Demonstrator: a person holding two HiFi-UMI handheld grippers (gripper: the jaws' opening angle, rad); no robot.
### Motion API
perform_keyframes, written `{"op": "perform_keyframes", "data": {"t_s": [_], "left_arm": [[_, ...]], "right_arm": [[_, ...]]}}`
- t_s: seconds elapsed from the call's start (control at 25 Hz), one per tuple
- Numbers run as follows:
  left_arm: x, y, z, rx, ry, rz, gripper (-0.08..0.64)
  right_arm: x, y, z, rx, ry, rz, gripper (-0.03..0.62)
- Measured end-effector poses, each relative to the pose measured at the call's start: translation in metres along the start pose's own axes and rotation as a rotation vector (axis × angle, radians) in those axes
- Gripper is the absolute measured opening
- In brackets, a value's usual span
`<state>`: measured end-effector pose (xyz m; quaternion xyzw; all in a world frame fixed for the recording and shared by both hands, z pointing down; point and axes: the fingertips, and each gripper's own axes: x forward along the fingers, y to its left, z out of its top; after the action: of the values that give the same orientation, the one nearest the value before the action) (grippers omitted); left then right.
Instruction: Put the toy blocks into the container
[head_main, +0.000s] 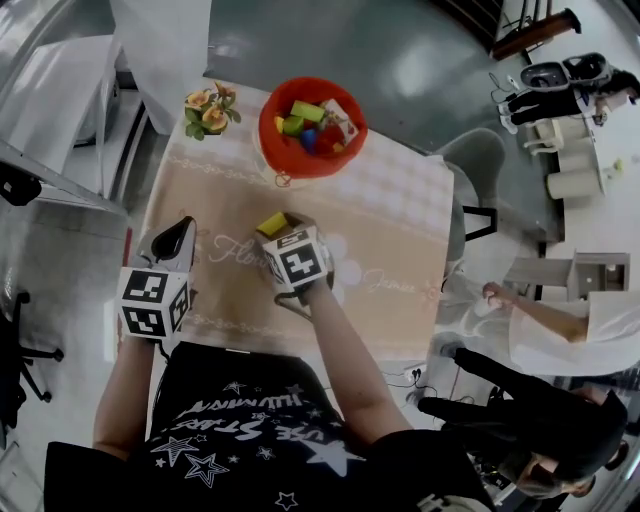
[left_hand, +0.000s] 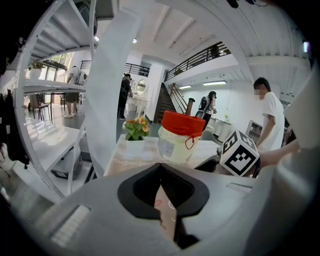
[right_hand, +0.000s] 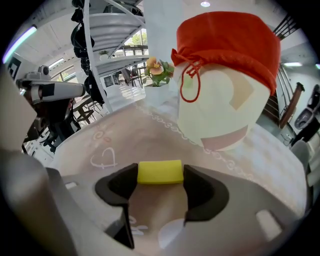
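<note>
Yellow block (right_hand: 160, 171) gripped just short of the red-topped container (right_hand: 225, 100).
The right gripper's (right_hand: 160, 175) fingers (right_hand: 117, 185) clamp its ends, with its long axis lying crosswise between them over the surface (head_main: 400, 230). The left gripper (head_main: 185, 228) is closed and empty.

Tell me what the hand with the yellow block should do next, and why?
Probably lift it straight up a little. The right gripper has its jaws against both sides of the yellow block, which sits low by the tablecloth. The red-rimmed container, with blocks already inside, stands further across the table, so the block likely needs height before it is carried over.
</note>
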<state>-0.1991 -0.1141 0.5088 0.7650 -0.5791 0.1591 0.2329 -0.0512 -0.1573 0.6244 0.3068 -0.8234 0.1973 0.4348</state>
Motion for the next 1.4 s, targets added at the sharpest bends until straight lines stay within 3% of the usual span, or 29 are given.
{"op": "perform_keyframes", "data": {"t_s": [0.2, 0.52, 1.4], "left_arm": [[0.002, 0.000, 0.001, -0.003, -0.001, 0.001, 0.009], [0.002, 0.000, 0.009, -0.006, -0.023, 0.002, 0.009], [-0.005, -0.015, 0.066, 0.017, -0.155, 0.010, 0.009]], "right_arm": [[-0.001, 0.001, 0.001, -0.017, 0.030, 0.002, 0.285], [-0.021, -0.001, 0.021, -0.025, -0.042, -0.011, 0.281], [-0.155, -0.019, 0.125, -0.117, -0.431, -0.103, 0.279]]}}
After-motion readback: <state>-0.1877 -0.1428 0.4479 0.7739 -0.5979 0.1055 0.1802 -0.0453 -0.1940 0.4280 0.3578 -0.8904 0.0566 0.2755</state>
